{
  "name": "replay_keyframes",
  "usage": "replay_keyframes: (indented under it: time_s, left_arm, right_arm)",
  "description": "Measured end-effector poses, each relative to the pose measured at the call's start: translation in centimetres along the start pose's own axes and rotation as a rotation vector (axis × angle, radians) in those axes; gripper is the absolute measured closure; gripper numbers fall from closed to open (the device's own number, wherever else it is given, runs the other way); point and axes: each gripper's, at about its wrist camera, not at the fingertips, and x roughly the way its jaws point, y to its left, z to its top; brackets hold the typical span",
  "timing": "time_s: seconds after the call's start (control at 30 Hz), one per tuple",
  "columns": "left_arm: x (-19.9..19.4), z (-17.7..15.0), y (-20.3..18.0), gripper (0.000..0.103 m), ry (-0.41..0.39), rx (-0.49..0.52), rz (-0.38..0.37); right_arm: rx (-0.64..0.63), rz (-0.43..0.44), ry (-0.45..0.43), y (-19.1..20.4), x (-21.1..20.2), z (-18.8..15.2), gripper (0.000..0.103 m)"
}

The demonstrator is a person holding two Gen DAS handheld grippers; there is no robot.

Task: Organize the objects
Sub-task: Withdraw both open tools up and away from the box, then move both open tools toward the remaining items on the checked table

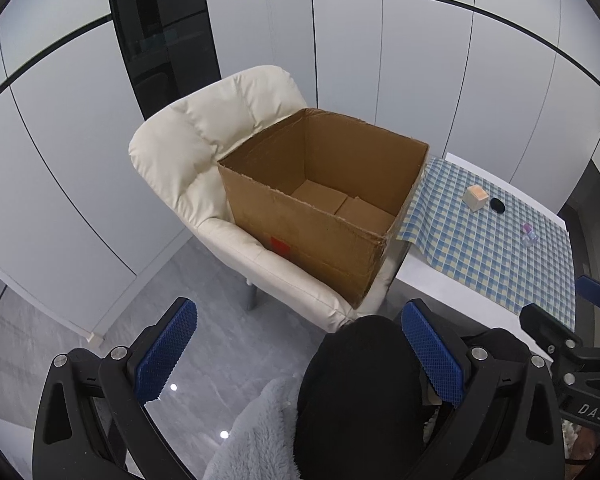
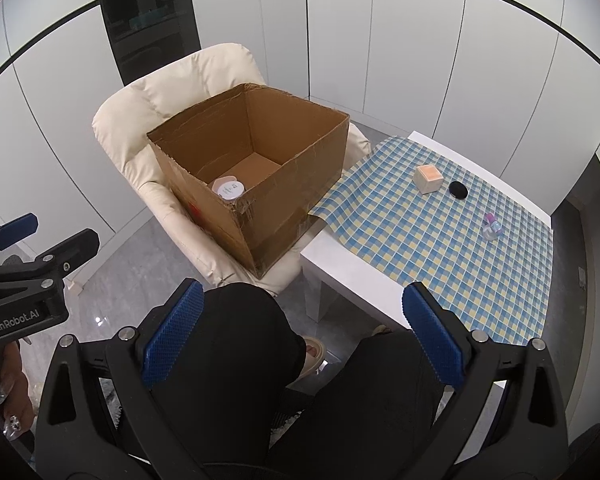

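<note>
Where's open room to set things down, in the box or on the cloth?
The cardboard box floor is bare apart from a white jar in its near corner. The checked cloth is free along its near half and box-side edge. Its only cluster is far: cube, black disc, small bottle.

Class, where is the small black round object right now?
The small black round object lies on the checked tablecloth, just right of the cream cube box and beyond the little bottle; both views show it.
</note>
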Motion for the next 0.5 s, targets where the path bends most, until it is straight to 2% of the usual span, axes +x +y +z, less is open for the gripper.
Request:
replay_keyframes:
  time_s: [0.33, 0.5]
  left_arm:
    - [1.0, 0.1, -2.2, 0.001, 0.019, 0.053, -0.01]
    - [1.3, 0.5, -3.7, 0.001, 0.02, 0.073, -0.043]
  right_arm:
    - [0.038, -0.017, 0.013, -2.0, 1.0, -0.1, 0.002]
    - [0.068, -0.048, 0.01, -3.4, 0.9, -0.5, 0.002]
